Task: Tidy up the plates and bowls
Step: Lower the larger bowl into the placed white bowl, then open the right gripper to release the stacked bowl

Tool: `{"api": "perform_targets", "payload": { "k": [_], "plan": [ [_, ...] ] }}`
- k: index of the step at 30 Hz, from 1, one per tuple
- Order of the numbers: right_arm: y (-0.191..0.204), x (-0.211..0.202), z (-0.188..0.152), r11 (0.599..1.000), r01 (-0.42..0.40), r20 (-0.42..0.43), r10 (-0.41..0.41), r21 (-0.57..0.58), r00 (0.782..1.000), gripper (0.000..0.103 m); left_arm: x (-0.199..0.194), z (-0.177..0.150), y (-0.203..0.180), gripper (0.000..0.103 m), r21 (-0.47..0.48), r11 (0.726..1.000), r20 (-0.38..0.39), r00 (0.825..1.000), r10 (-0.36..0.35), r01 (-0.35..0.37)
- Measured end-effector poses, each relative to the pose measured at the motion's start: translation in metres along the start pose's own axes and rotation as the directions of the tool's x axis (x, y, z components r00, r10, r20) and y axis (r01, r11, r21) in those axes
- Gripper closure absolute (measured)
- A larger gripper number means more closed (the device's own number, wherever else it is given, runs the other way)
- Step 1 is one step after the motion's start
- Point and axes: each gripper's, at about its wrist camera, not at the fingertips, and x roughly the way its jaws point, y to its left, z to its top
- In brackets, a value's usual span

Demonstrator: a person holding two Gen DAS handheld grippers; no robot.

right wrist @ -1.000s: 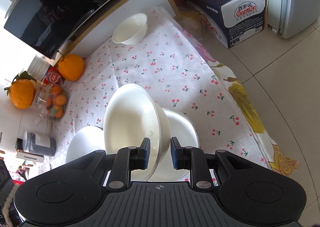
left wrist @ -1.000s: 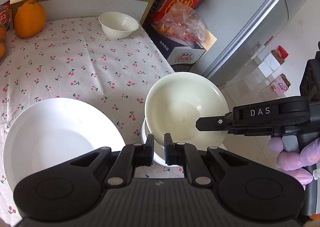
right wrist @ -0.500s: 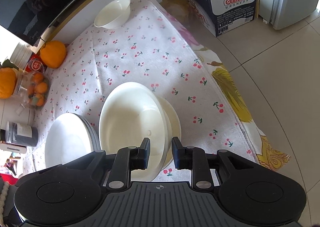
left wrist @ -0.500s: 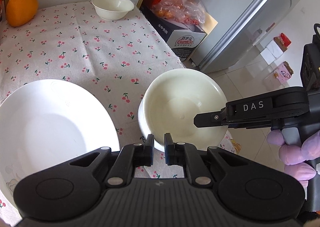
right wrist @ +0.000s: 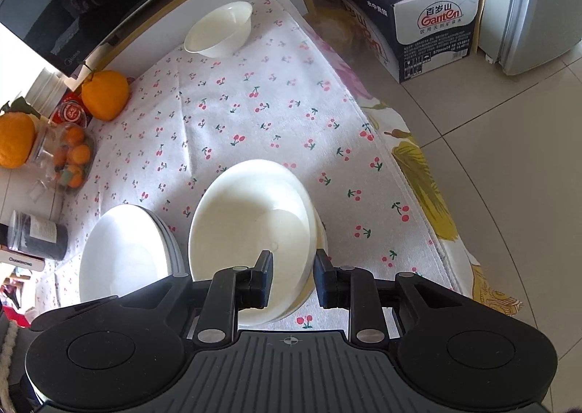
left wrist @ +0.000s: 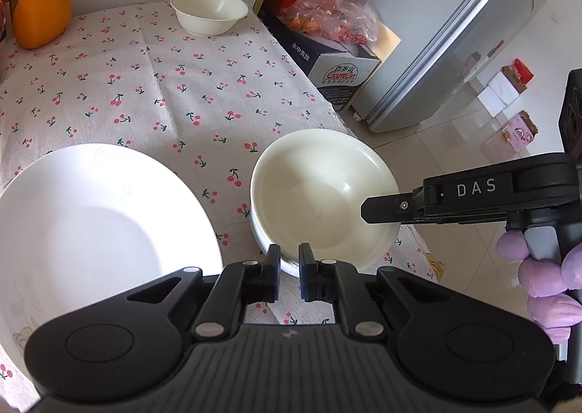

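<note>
1. Left gripper (left wrist: 289, 267) hovers shut and empty over the table's (left wrist: 163, 104) near edge. The plates (left wrist: 91, 231) are stacked there (looks sorted).
2. Right gripper (right wrist: 293, 278) straddles the top bowl's (right wrist: 251, 216) rim, jaws slack, not pinching. That bowl sits nested in the stack by the right edge.
3. The small bowl (left wrist: 209, 11) at the far right corner is still alone, so I'd guess it's next.
</note>
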Motion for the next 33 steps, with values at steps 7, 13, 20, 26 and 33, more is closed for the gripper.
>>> {"api": "perform_targets", "payload": {
  "k": [7,13,20,26,33],
  "plan": [
    [-0.002,0.000,0.001,1.000,0.000,-0.002,0.000,0.002,1.000,0.078,0.000,0.000,-0.005,0.094,0.043,0.999,0.015,0.999,0.031,-0.031],
    [-0.001,-0.004,0.002,1.000,0.007,0.012,-0.007,-0.012,1.000,0.067,-0.002,0.000,-0.011,0.078,0.075,0.996,0.036,0.998,0.042,-0.045],
    [-0.003,-0.010,0.006,1.000,-0.023,0.033,0.023,0.001,0.999,0.050,-0.008,0.001,-0.013,0.056,0.084,0.996,0.067,0.997,0.035,-0.041],
    [-0.005,-0.016,0.010,0.999,-0.043,0.070,0.042,0.013,0.997,0.039,-0.016,0.005,-0.017,0.038,0.105,0.993,0.109,0.993,0.049,-0.060],
    [-0.008,-0.029,0.017,0.996,-0.086,0.170,0.080,0.031,0.982,0.026,-0.027,0.015,-0.012,0.023,0.091,0.991,0.171,0.982,0.082,-0.099]
  ]
}}
